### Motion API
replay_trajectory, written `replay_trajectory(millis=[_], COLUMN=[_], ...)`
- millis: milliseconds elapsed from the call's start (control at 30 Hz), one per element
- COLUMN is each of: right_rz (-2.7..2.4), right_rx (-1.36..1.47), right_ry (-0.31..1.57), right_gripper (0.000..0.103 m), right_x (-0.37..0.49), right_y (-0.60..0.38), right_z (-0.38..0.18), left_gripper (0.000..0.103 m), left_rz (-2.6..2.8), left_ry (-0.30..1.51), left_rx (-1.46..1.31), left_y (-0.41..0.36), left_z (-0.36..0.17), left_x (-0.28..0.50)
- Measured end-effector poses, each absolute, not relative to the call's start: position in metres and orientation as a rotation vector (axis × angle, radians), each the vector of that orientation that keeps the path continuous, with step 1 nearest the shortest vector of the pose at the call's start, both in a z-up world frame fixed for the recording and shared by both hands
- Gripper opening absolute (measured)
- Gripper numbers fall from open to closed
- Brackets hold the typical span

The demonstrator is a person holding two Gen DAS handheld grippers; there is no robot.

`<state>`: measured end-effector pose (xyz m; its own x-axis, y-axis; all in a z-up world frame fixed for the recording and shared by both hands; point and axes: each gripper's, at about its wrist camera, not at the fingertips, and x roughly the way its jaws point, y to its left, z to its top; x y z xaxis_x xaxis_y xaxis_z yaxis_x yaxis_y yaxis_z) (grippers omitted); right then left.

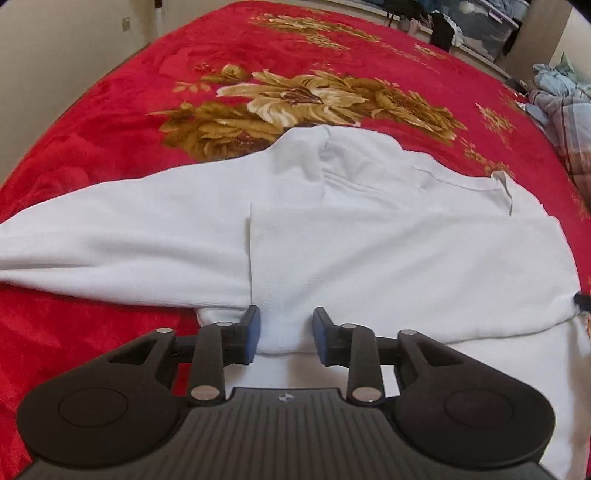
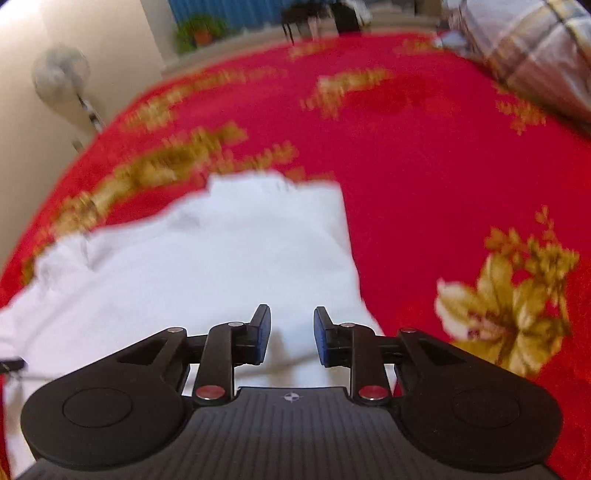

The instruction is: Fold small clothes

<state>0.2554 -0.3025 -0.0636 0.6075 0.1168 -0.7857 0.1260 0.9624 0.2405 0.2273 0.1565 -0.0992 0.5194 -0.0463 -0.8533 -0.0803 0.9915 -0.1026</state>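
Observation:
A white shirt (image 1: pixel 332 236) lies partly folded on the red floral blanket (image 1: pixel 110 122), one sleeve stretched left and a panel folded over the body. My left gripper (image 1: pixel 286 334) is open, its blue pads either side of a bunched fold at the shirt's near edge. In the blurred right wrist view the same shirt (image 2: pixel 221 258) lies on the blanket (image 2: pixel 424 166). My right gripper (image 2: pixel 291 338) is open and empty, low over the shirt's near right part.
A plaid quilt (image 1: pixel 565 110) is heaped at the bed's right side and shows in the right wrist view (image 2: pixel 535 48). A storage bin and clothes (image 1: pixel 476 26) stand beyond the bed. A fan (image 2: pixel 62 74) stands by the wall.

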Motion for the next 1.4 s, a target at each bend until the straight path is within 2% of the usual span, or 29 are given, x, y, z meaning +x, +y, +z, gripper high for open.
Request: replay_trajectory(millis=[233, 300, 367, 433, 533, 700, 833, 933, 1200, 1300, 1400], right_rz=[-0.024, -0.027, -0.029, -0.033, -0.035, 0.011, 0.05, 0.075, 0.13, 0.13, 0.12], right_rx=[0.233, 0.227, 0.212, 0.198, 0.207, 0.208, 0.218, 0.186, 0.171, 0.179, 0.196], right_ry=[0.946, 0.95, 0.949, 0.948, 0.938, 0.874, 0.773, 0.693, 0.638, 0.651, 0.672], right_gripper=[0.027, 0.027, 0.027, 0.028, 0.029, 0.029, 0.039, 0.041, 0.043, 0.043, 0.043], right_x=[0.262, 0.263, 0.262, 0.261, 0.26, 0.257, 0.251, 0.247, 0.245, 0.248, 0.252], right_y=[-0.295, -0.293, -0.291, -0.289, -0.288, -0.28, -0.275, -0.269, -0.259, -0.258, -0.26], right_z=[-0.071, -0.072, -0.073, -0.072, -0.07, -0.057, -0.042, -0.031, -0.019, -0.02, -0.023], left_gripper=[0.037, 0.041, 0.052, 0.053, 0.053, 0.061, 0.068, 0.074, 0.072, 0.058, 0.055], left_rz=[-0.009, -0.014, -0.004, 0.001, -0.013, 0.003, 0.073, 0.123, 0.334, 0.476, 0.594], left_ry=[0.963, 0.985, 1.043, 1.066, 0.984, 0.823, 0.734, 0.686, 0.704, 0.707, 0.695], left_rx=[-0.211, -0.222, -0.203, -0.147, -0.184, -0.191, -0.155, -0.127, -0.335, -0.455, -0.635], left_y=[0.161, 0.161, 0.159, 0.155, 0.157, 0.159, 0.159, 0.167, 0.267, 0.321, 0.375], left_z=[-0.079, -0.083, -0.095, -0.098, -0.078, -0.051, -0.046, -0.039, -0.038, -0.044, -0.056], left_x=[0.225, 0.229, 0.232, 0.231, 0.225, 0.215, 0.215, 0.214, 0.218, 0.209, 0.19])
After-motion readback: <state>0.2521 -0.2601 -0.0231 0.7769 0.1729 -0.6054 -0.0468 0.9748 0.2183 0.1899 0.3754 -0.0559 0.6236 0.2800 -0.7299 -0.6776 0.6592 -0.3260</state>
